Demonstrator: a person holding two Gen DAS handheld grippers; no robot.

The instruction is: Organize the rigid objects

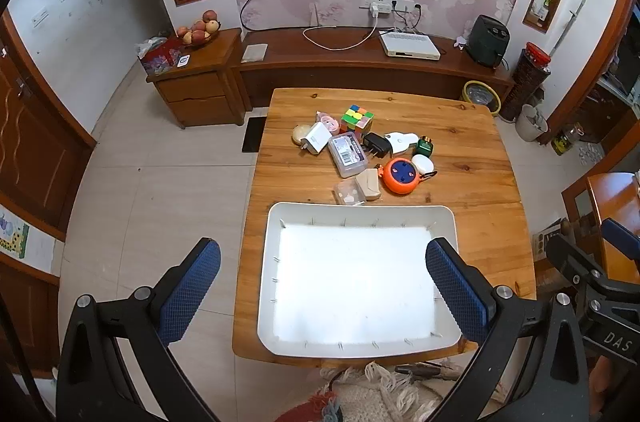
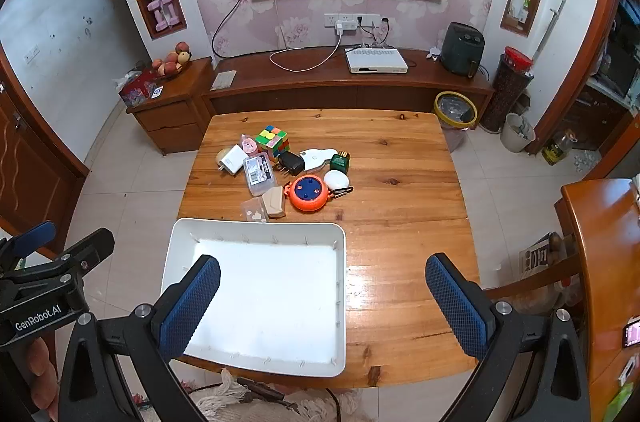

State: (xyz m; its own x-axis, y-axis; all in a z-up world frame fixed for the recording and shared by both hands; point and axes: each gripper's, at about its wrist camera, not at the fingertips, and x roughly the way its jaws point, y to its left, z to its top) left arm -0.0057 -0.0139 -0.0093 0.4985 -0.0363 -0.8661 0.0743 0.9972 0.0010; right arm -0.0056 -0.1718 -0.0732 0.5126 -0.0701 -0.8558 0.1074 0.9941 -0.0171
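Both grippers, left gripper (image 1: 323, 286) and right gripper (image 2: 323, 288), are hanging with fingers released, gripping nothing. Only the right view is showing bare bench (image 2: 400, 262) beside the white tray (image 2: 256, 228); the object pile (image 2: 280, 174) is lying just beyond the tray's far rim.

**Two readable markings, both on the claws**

In your left wrist view, "DAS" stands in pale letters on the black body of the right claw (image 1: 618, 246). In your right wrist view, "GenRobot.AI" stands on the left claw (image 2: 60, 242). The label on the clear box (image 1: 347, 155) is too small to read.
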